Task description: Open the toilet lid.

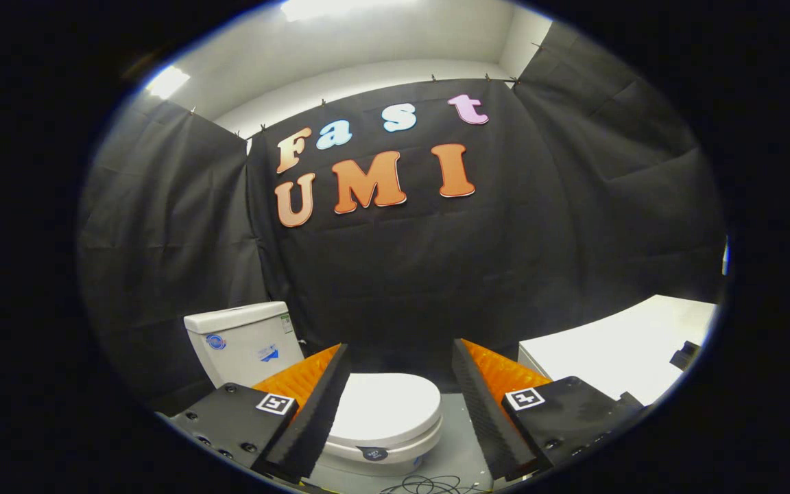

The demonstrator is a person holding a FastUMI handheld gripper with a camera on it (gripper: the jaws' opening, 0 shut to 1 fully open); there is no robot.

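A white toilet stands ahead and below my gripper [400, 357], its flat lid [385, 408] down on the bowl. Its tank [243, 339] rises behind it, to the left, against the black cloth wall. My two fingers, orange with black ribbed pads [319, 405], are spread wide apart, and the lid shows in the gap between them, lower and some way beyond the tips. Nothing is held. The left finger covers the lid's left edge.
A white table [614, 350] stands to the right of the toilet, with a small dark object [684, 355] at its far right end. Black cables [429, 486] lie on the grey floor in front of the bowl. Black cloth walls close in behind and on both sides.
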